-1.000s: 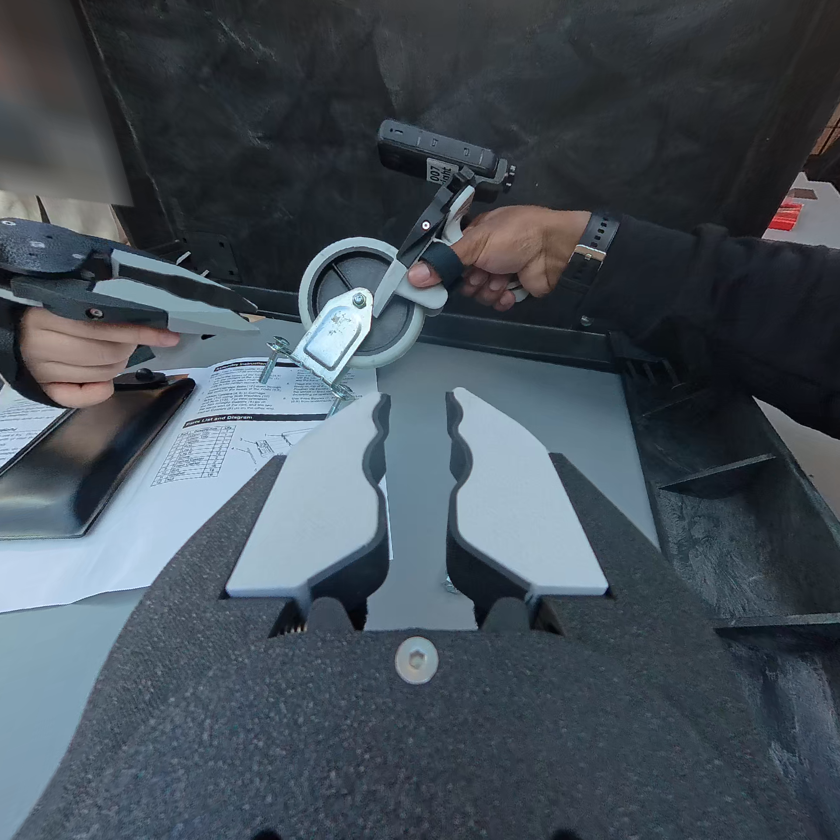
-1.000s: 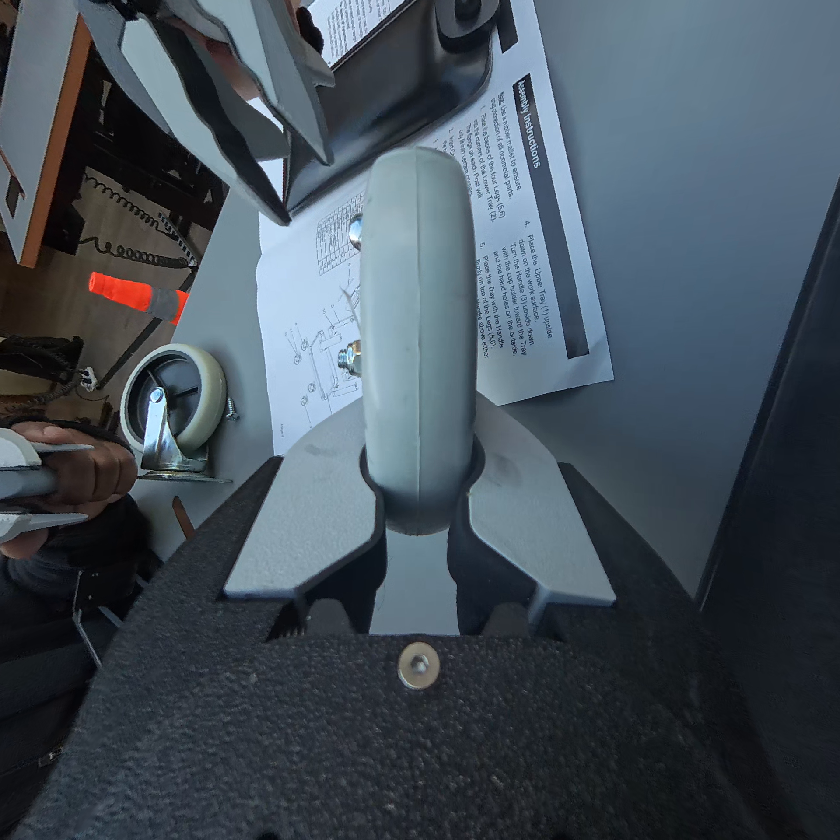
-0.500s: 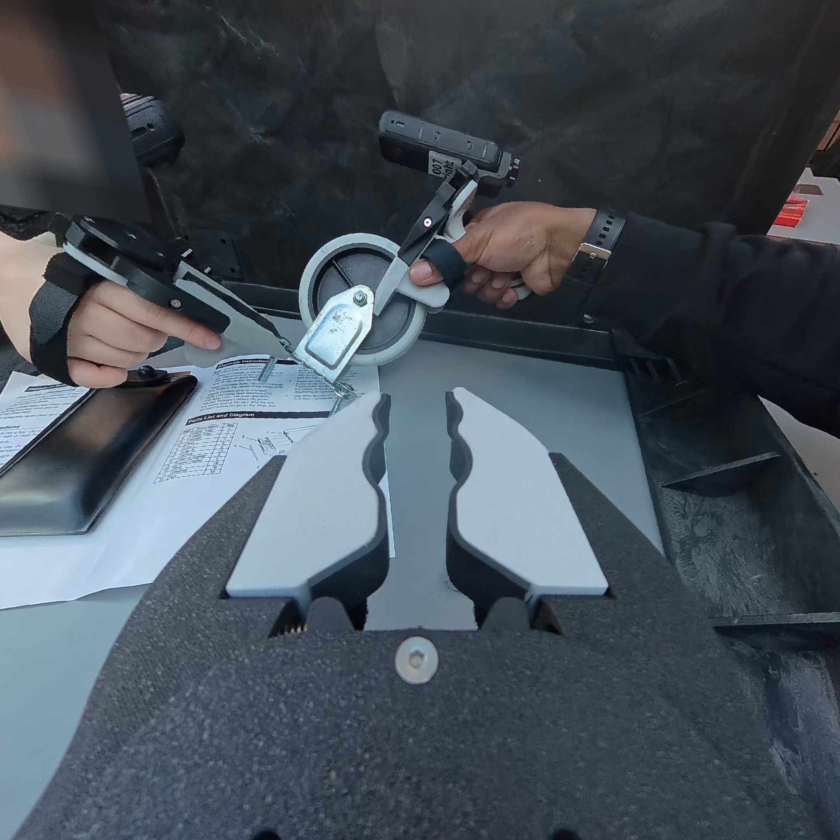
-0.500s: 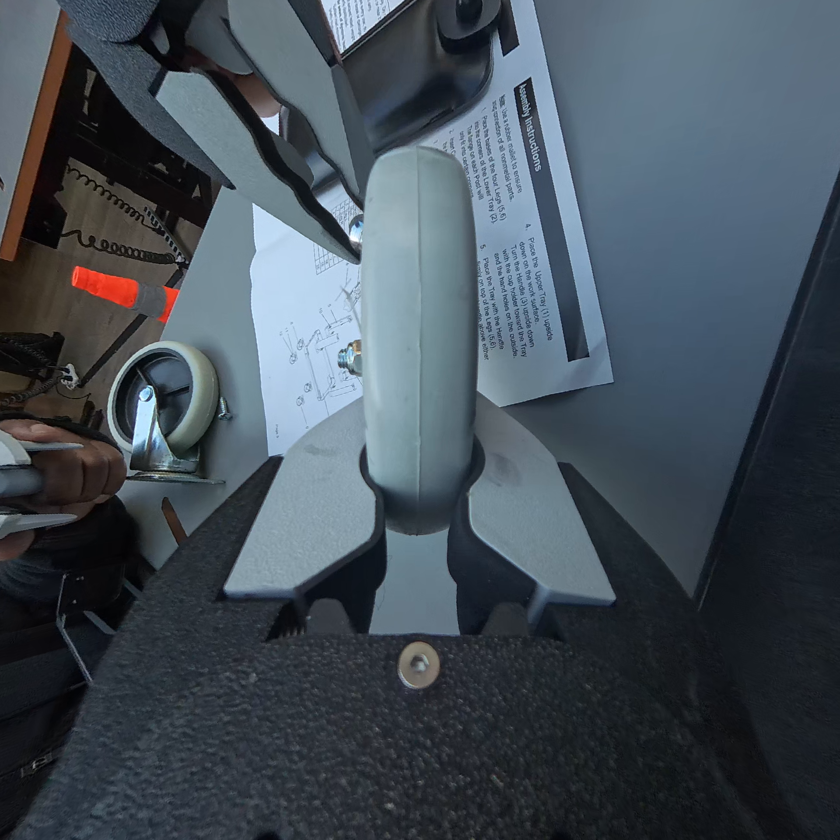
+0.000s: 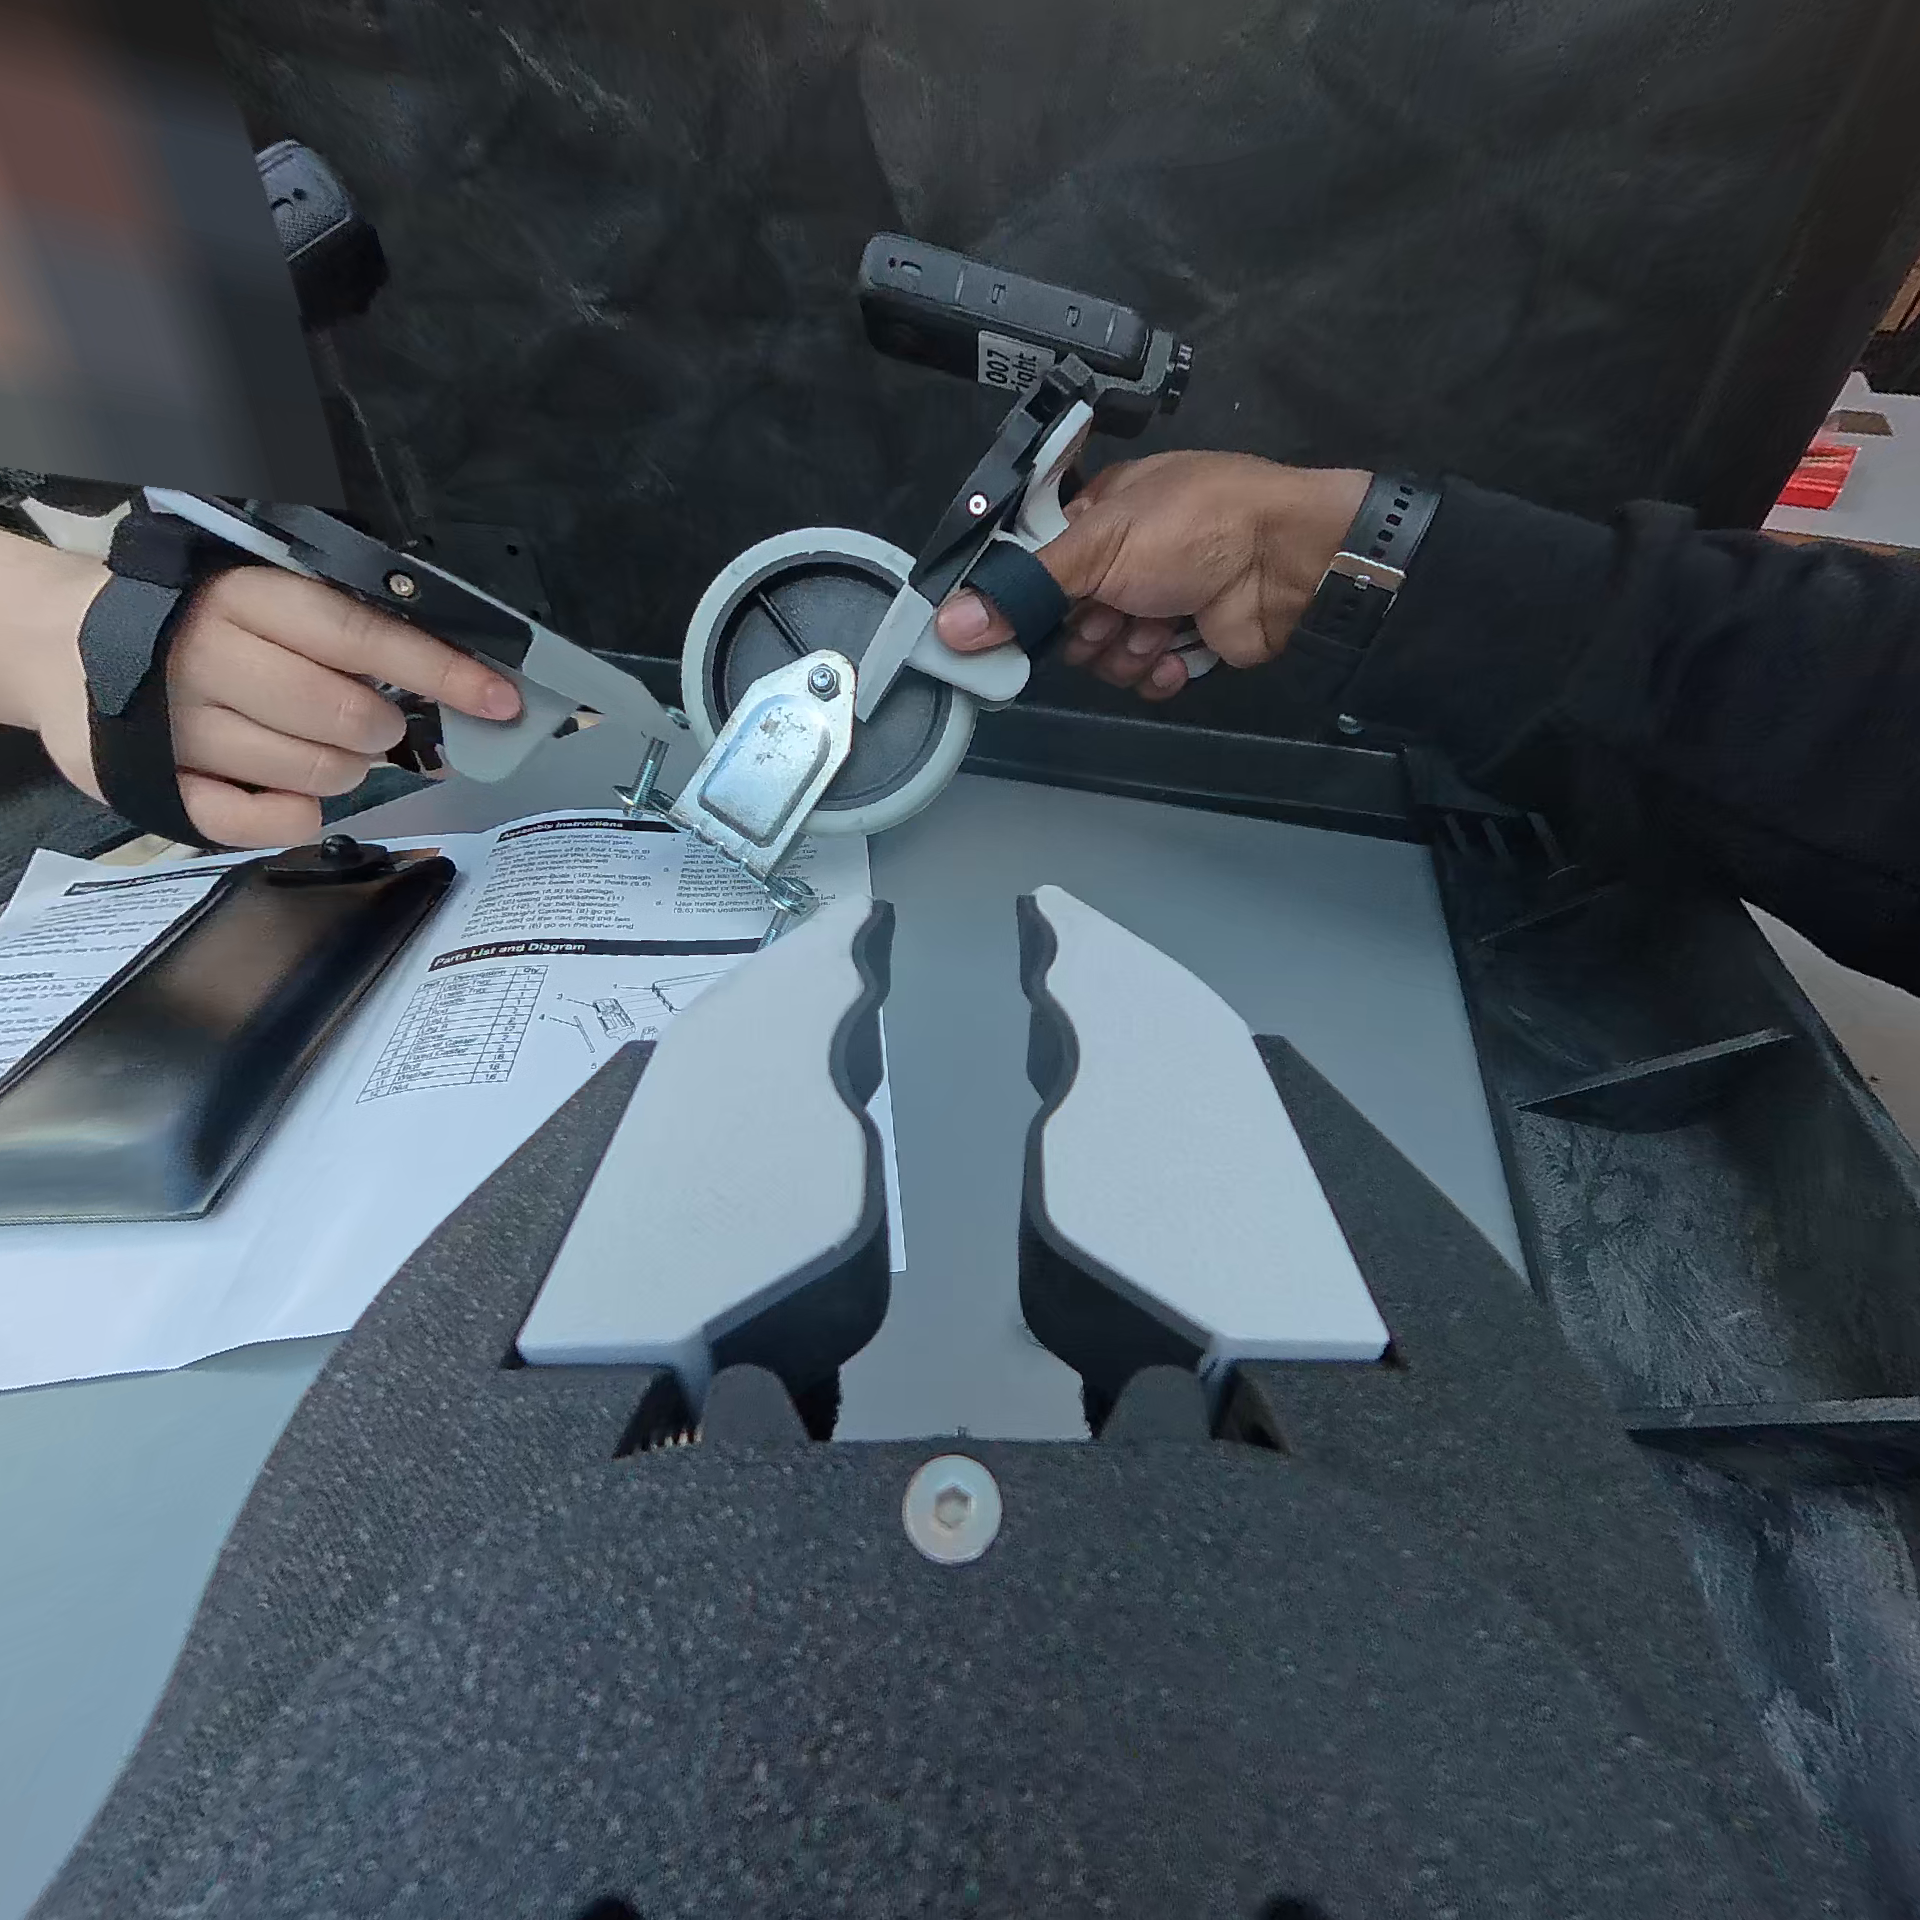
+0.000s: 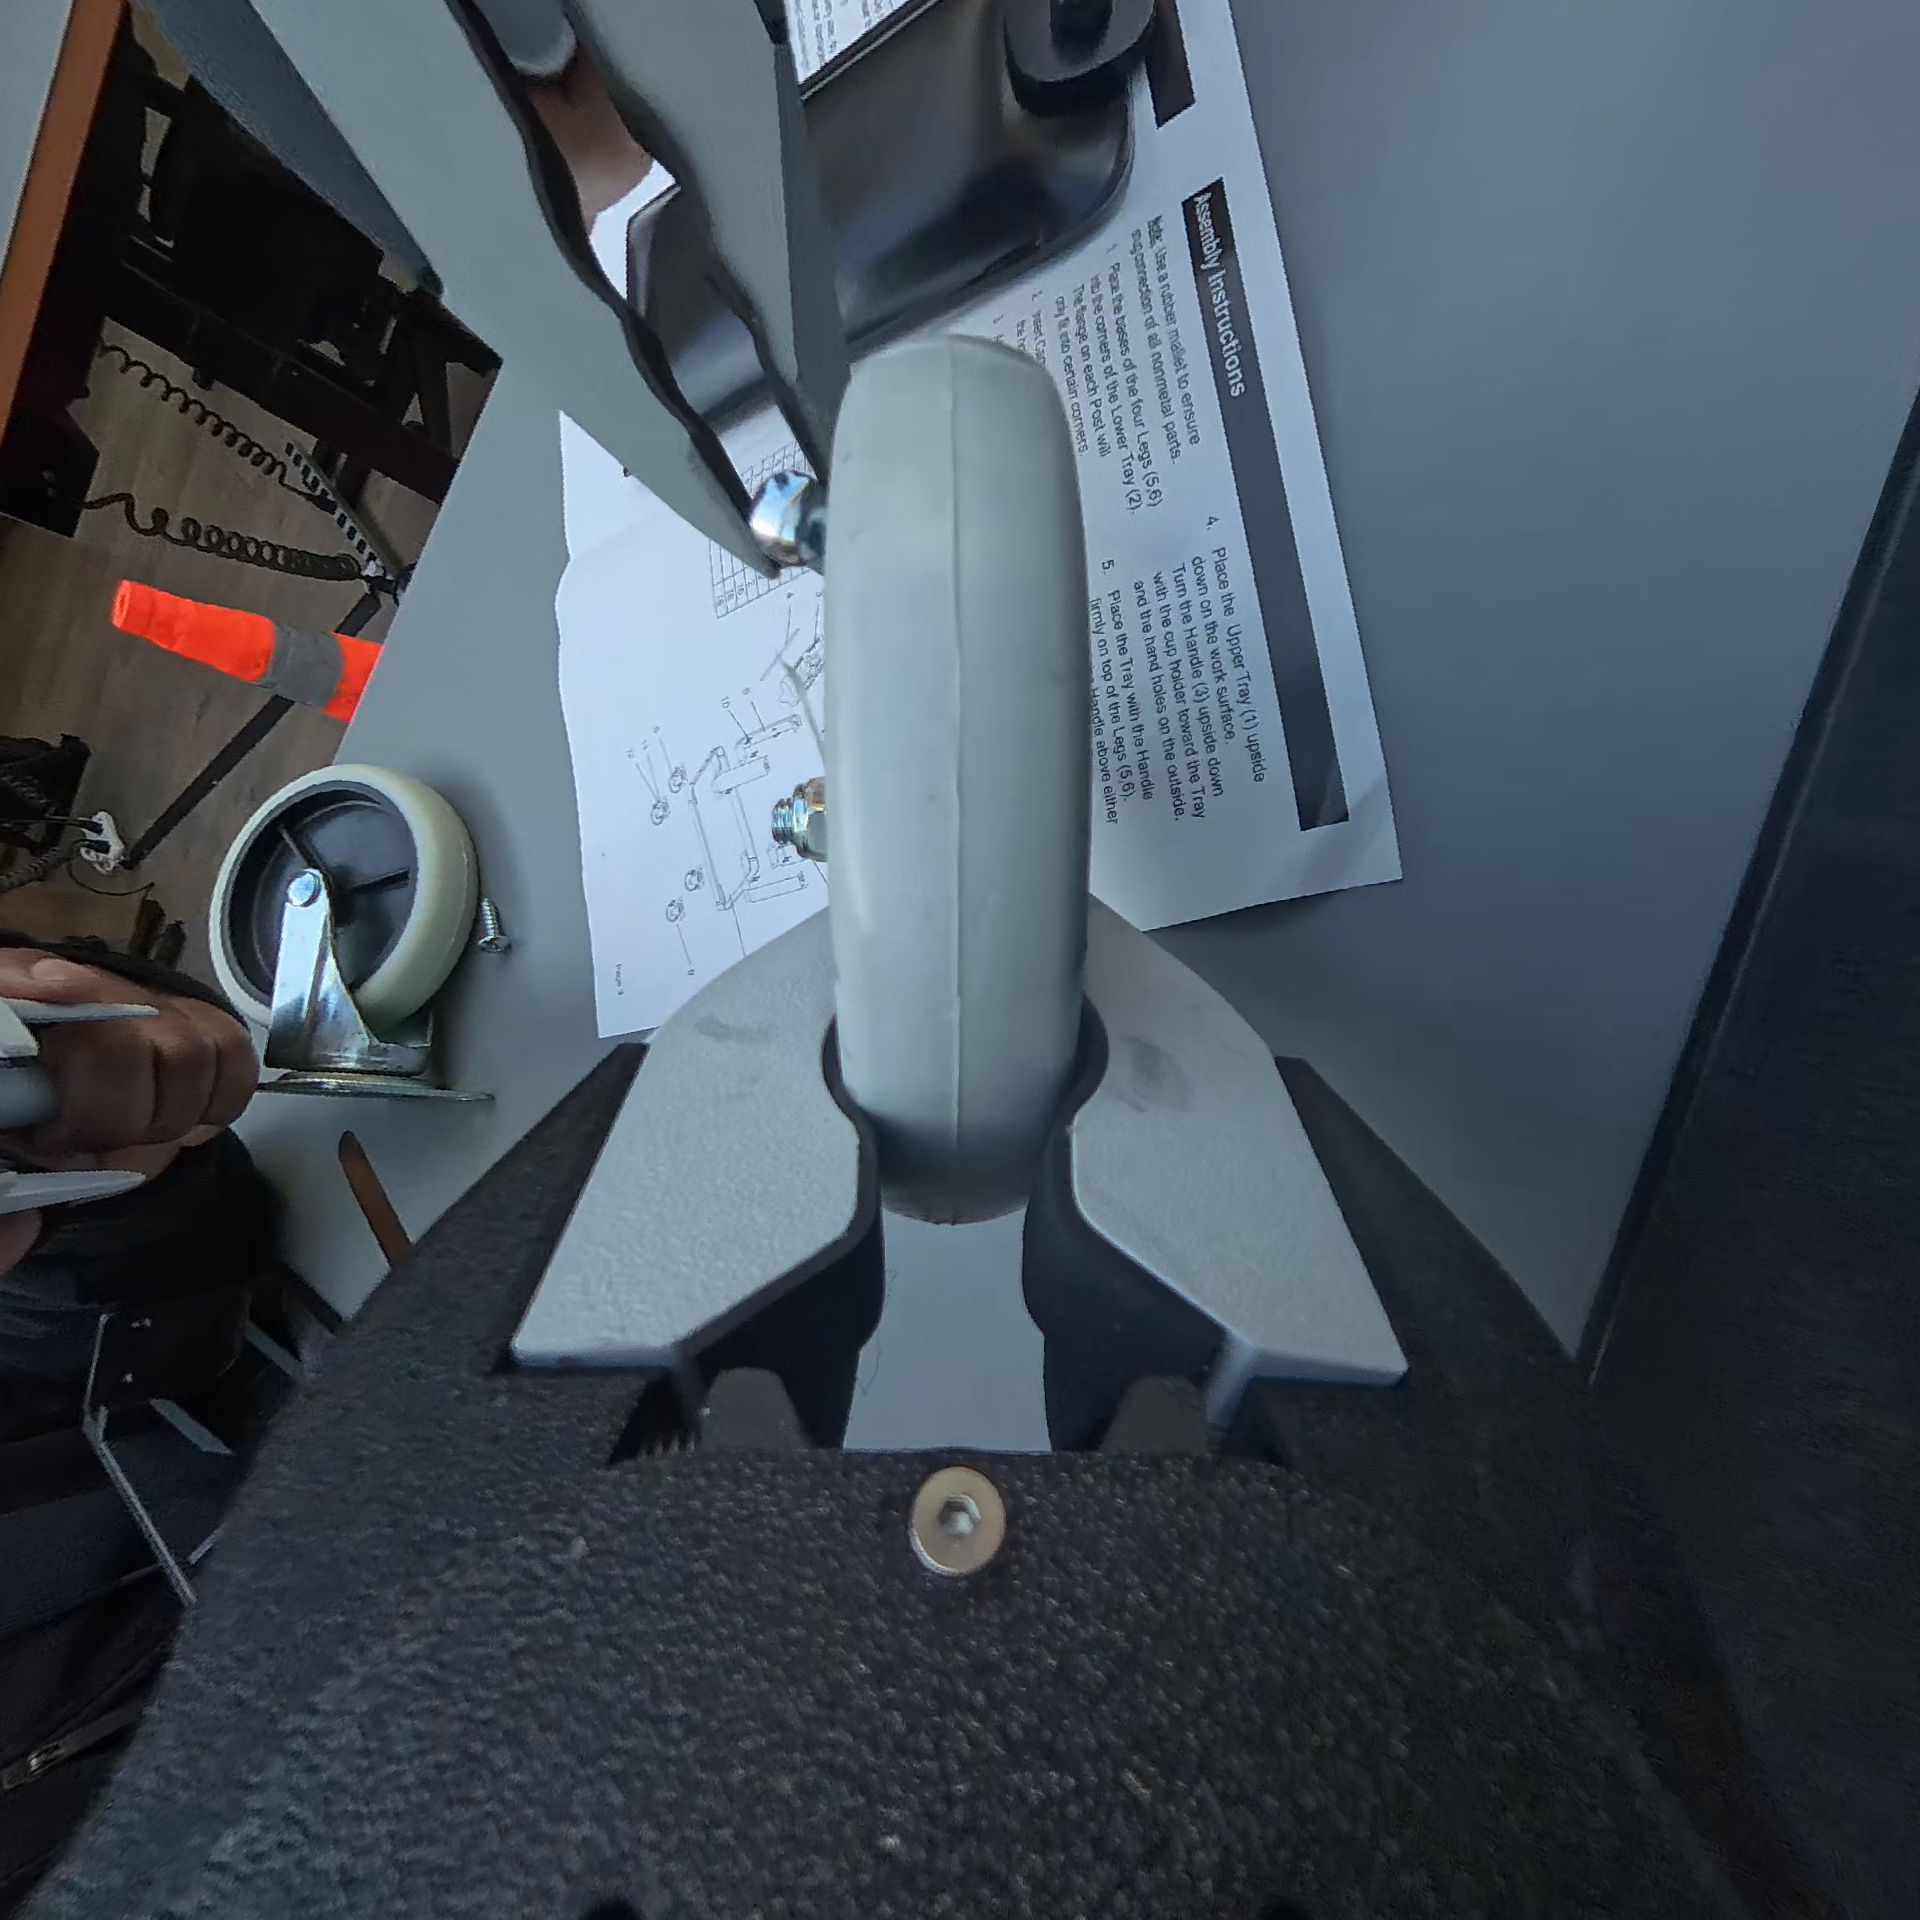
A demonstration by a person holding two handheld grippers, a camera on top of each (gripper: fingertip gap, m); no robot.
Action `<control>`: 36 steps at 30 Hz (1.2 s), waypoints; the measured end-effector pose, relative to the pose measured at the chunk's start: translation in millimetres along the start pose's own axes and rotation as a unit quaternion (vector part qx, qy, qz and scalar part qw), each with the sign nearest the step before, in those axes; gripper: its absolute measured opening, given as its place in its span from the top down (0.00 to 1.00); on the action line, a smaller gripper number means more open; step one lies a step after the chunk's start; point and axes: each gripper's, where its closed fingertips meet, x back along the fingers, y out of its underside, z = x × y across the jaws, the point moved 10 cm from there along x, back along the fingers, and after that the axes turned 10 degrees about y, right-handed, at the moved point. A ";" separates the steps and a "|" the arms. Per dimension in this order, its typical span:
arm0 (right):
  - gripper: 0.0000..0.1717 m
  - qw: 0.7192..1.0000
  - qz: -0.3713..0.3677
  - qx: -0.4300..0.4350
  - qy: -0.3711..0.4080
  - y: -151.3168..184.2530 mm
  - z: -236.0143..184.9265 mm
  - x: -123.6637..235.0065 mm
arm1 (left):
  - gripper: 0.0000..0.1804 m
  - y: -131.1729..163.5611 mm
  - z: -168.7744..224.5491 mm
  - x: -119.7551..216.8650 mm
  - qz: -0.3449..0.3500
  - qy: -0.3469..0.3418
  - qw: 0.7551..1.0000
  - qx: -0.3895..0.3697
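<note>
Right tool [image 6: 956, 1122] is clamped on a grey caster wheel [image 6: 951, 727], w/ both pads pressed against the tread from either side, wheel held edge-on and up off the tabletop [image 6: 1558, 416]. From the left wrist view you can see the same caster [image 5: 831, 675] tilted, its shiny metal bracket [image 5: 764, 774] pointing down-left, w/ bolts [image 5: 644, 764] sticking out of the mounting plate.

Left tool [image 5: 954, 935] is partly open, nothing between the pads, just bare grey tabletop [image 5: 1195, 914] showing thru the gap. It sits low, near the front, just short of the held caster.

There's also a third tool [image 5: 634, 717] in another person's hand [image 5: 260, 696], coming in from the left; its tips are right at a bolt on the bracket. In the right wrist view those same tips [image 6: 758, 540] touch a shiny rounded bolt head [image 6: 784, 517] beside the wheel. Can't tell if it's actually gripping it.

Other stuff: printed instruction sheet [image 5: 540, 966] flat on the tabletop under the caster, a black glossy plate-ish thing [image 5: 197, 1039] lying on the paper, a second caster [image 6: 343, 914] standing on its plate off to the side w/ a small screw [image 6: 490, 927] next to it, and a black plastic tray wall [image 5: 1714, 1091] along the right.
</note>
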 end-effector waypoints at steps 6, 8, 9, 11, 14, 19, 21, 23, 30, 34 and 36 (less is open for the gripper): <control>0.83 1.000 0.000 0.000 0.000 0.1 -0.2 0.0 | 0.87 0.0 0.0 -0.1 -0.001 0.000 1.000 0.000; 0.83 1.000 0.000 0.000 0.001 0.0 -0.4 0.0 | 0.87 0.0 0.0 0.0 -0.001 0.000 1.000 0.000; 0.84 1.000 0.000 0.001 0.001 -0.1 -0.5 0.0 | 0.87 0.0 -0.1 -0.1 -0.001 0.000 1.000 0.001; 0.84 1.000 0.000 0.001 0.001 -0.2 -0.8 0.0 | 0.87 0.0 -0.3 0.1 0.000 0.000 1.000 0.002; 0.84 1.000 0.001 0.002 0.002 -0.1 -1.1 0.0 | 0.87 0.0 -0.6 0.3 0.001 -0.001 1.000 0.003; 0.84 1.000 0.001 0.009 0.008 0.5 -3.1 0.8 | 0.88 -0.3 -0.9 0.9 0.004 -0.001 1.000 0.004; 0.84 1.000 0.000 0.013 0.012 0.5 -3.7 1.7 | 0.88 -0.9 -1.1 1.6 0.008 -0.001 1.000 0.007; 0.84 1.000 0.000 0.015 0.015 0.8 -3.9 2.6 | 0.88 -1.6 -1.4 2.5 0.011 -0.002 1.000 0.008; 0.84 1.000 0.010 0.017 0.023 2.7 -3.2 3.9 | 0.88 -2.2 -3.2 4.6 0.014 -0.006 1.000 0.011; 0.83 0.999 0.013 0.020 0.026 3.8 -4.3 5.4 | 0.88 -1.9 -4.6 5.7 0.016 -0.008 1.000 0.014; 0.84 0.999 0.016 0.024 0.029 3.6 -5.5 7.8 | 0.89 -1.9 -5.2 6.3 0.017 -0.010 1.000 0.015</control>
